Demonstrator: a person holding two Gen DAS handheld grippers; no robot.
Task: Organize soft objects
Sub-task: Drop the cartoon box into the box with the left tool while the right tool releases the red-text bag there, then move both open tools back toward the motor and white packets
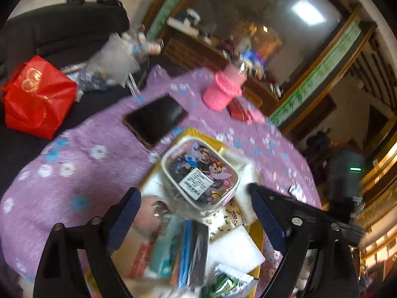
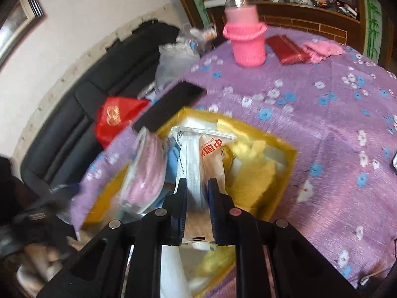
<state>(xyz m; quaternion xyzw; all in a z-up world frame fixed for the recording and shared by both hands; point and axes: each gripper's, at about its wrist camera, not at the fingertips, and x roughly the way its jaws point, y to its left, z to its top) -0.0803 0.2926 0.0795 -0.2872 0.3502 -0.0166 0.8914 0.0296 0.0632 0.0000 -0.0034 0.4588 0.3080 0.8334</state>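
The right gripper [image 2: 197, 186] is clenched on a flat, crinkly white-and-tan plastic packet [image 2: 198, 154], its blue-padded fingers [image 2: 215, 198] pressing the packet's sides while it hangs over the yellow box [image 2: 285, 171]. The left gripper [image 1: 196, 203] stands released, jaws wide apart above the same box [image 1: 198, 134], with a glossy, rounded-square cartoon pouch [image 1: 201, 171] lying between the fingertips but apart from both pads. The box is crowded — a pink fabric bundle in clear wrap [image 2: 146, 173] at its left, yellow crumpled plastic [image 2: 255, 168] at its right, a white foam block [image 1: 235, 245] and what may be a green-printed sachet [image 1: 223, 283] near the camera, though blur makes that uncertain. Just beyond the box's far-left edge a flat black phone-like slab [image 1: 155, 119] lies on the purple flowered cloth [image 2: 335, 136] — the cloth to the right is open. Farther off stand a pink knitted bottle sleeve [image 2: 247, 42], a red wallet [image 2: 287, 49] and a red shiny bag [image 1: 37, 96] on the dark sofa [image 2: 82, 114] at left.
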